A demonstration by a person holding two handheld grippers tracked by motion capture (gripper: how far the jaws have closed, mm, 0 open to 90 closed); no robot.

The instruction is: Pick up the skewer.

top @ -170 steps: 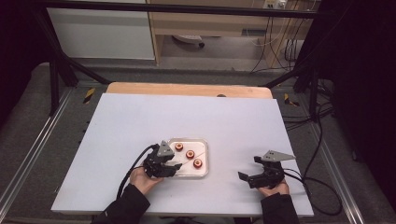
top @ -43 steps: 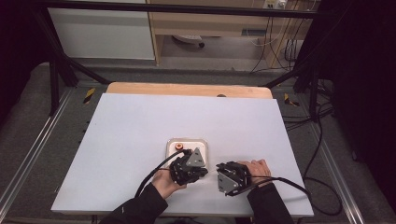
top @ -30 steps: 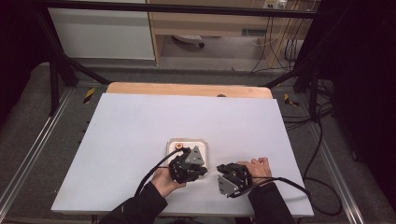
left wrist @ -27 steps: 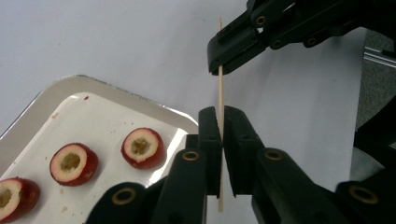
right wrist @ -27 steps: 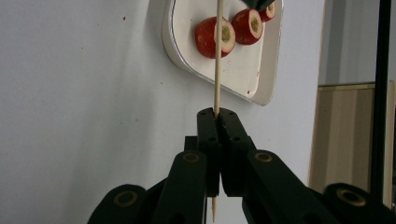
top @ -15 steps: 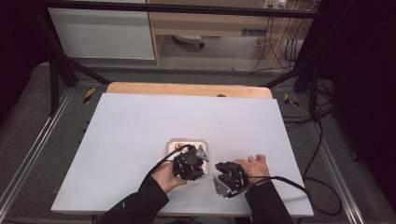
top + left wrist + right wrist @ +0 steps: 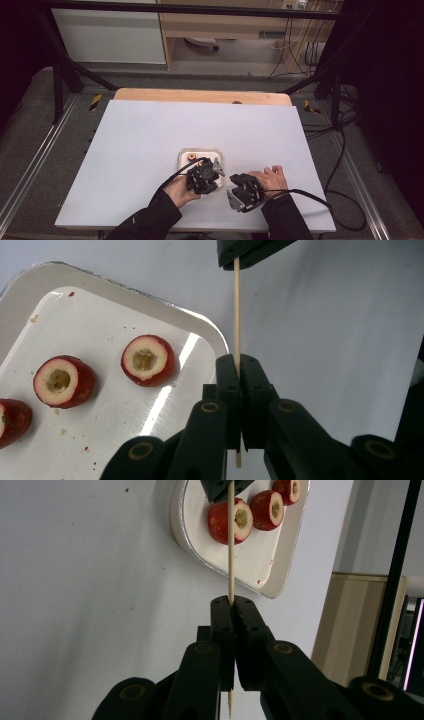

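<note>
A thin wooden skewer [image 7: 236, 310] [image 7: 231, 545] spans the gap between my two grippers. My left gripper [image 7: 237, 362] [image 7: 212, 176] is shut on one end; its jaws have just been closing with the skewer between them. My right gripper [image 7: 231, 602] [image 7: 235, 186] is shut on the other end, and the pointed tip sticks out behind its jaws. Each gripper's jaw tips show at the top of the other's view. A small white tray [image 7: 200, 152] [image 7: 40, 275] [image 7: 180, 525] holds three red cored fruit pieces [image 7: 148, 360] [image 7: 63, 381] [image 7: 267, 509], just beyond the left gripper.
The tray sits near the front middle of a wide white table top [image 7: 150, 140]. A wooden strip [image 7: 200, 95] runs along the far edge. Cables [image 7: 310, 192] trail from both grippers toward the front and right. Dark metal frame rails [image 7: 35, 165] flank the table.
Since the earliest frame my right gripper has come in leftward from the table's right side, and my left has shifted right along the tray's front. In the last second both barely move.
</note>
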